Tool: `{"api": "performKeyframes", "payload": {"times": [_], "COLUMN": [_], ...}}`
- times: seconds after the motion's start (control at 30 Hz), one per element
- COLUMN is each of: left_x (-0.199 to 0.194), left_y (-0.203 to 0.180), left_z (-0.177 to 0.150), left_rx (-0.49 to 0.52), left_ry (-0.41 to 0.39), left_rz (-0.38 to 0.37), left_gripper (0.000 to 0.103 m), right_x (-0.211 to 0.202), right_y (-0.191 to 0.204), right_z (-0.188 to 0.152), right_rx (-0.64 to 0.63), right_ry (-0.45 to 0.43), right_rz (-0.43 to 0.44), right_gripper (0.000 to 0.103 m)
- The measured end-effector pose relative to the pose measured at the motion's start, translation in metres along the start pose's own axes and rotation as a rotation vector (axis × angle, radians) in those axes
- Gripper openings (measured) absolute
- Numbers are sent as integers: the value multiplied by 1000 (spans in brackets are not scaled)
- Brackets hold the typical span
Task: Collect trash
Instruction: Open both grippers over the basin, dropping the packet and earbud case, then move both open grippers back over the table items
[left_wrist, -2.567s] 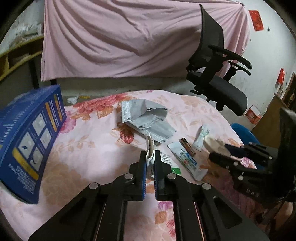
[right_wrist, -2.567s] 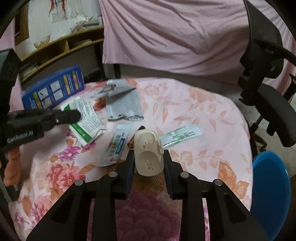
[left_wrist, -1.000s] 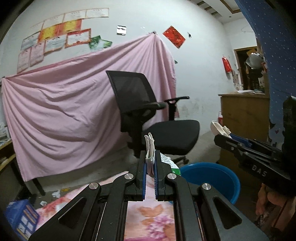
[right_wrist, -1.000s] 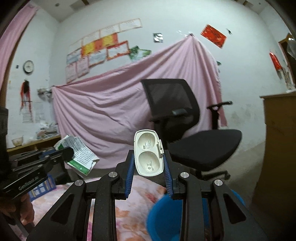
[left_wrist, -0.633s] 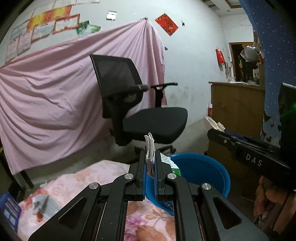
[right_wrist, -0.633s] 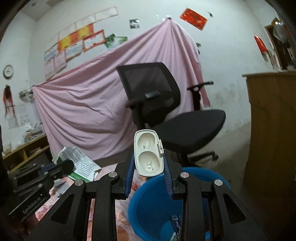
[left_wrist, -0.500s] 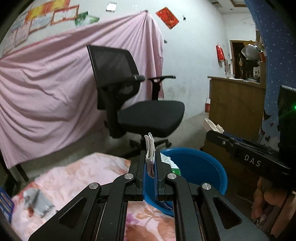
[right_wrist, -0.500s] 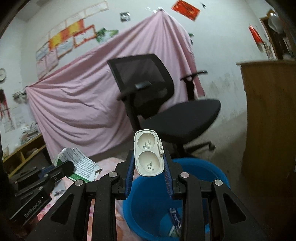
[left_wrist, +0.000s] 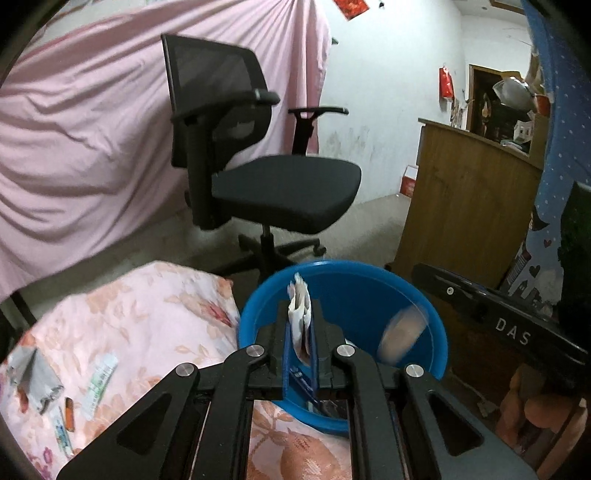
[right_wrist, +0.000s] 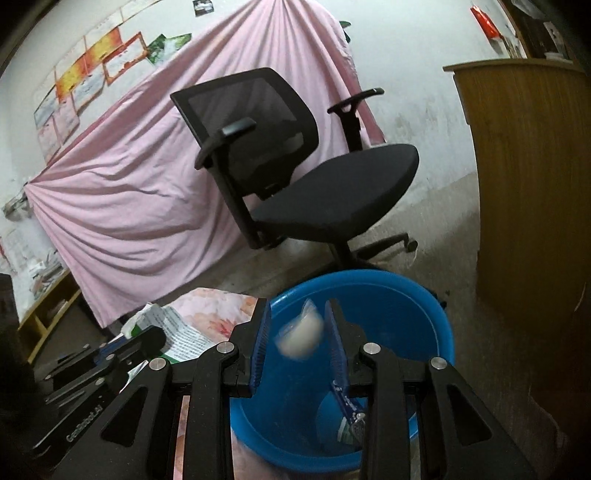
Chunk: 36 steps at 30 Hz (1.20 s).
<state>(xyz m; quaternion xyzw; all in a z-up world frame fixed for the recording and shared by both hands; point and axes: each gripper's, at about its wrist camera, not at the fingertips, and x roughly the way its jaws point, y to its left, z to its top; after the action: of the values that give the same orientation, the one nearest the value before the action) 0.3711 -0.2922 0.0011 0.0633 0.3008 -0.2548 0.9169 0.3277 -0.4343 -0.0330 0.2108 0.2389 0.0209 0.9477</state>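
Note:
My left gripper (left_wrist: 298, 325) is shut on a folded white paper leaflet (left_wrist: 300, 317) and holds it above the blue plastic bin (left_wrist: 369, 284). My right gripper (right_wrist: 297, 332) is open over the same bin (right_wrist: 406, 295). The white plastic case (right_wrist: 300, 339) is blurred in mid-air between my right fingers, falling into the bin; it also shows in the left wrist view (left_wrist: 402, 332). The leaflet (right_wrist: 173, 332) and left gripper show at the lower left of the right wrist view. A blue wrapper (right_wrist: 347, 406) lies inside the bin.
A black office chair (left_wrist: 258, 177) stands behind the bin, a wooden cabinet (left_wrist: 469, 199) to its right. The floral-cloth table (left_wrist: 129, 325) at the lower left holds a grey bag (left_wrist: 37, 376), a sachet (left_wrist: 99, 380) and a battery (left_wrist: 69, 419). Pink sheet (right_wrist: 129, 177) behind.
Both grippers swung from the table to above the blue bin. The right gripper opened and let go of the white case, which now drops. The left gripper stays shut on the leaflet.

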Motion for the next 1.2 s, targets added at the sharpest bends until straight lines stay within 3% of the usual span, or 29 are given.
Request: {"api": "performKeyframes", "payload": {"times": [0.43, 0.57, 0.83, 1.0, 1.2], "left_x": [0, -5, -22, -41, -70], "left_y": [8, 13, 27, 43, 63], "left_z": [-3, -4, -2, -1, 0], "left_rx": [-23, -41, -75, -108, -147], "left_ry": [9, -13, -50, -75, -134], "left_rz": [3, 15, 49, 80, 121], "left_gripper": [14, 29, 31, 31, 44], "right_x": [2, 3, 1, -2, -8], "right_y": [1, 2, 9, 19, 39], "right_z": [1, 2, 4, 6, 11], "right_rx": [-9, -7, -27, -51, -69], "right_ry": [10, 6, -13, -33, -84], "right_rz": [-6, -5, 1, 3, 19], "right_gripper": [30, 32, 35, 41, 52]}}
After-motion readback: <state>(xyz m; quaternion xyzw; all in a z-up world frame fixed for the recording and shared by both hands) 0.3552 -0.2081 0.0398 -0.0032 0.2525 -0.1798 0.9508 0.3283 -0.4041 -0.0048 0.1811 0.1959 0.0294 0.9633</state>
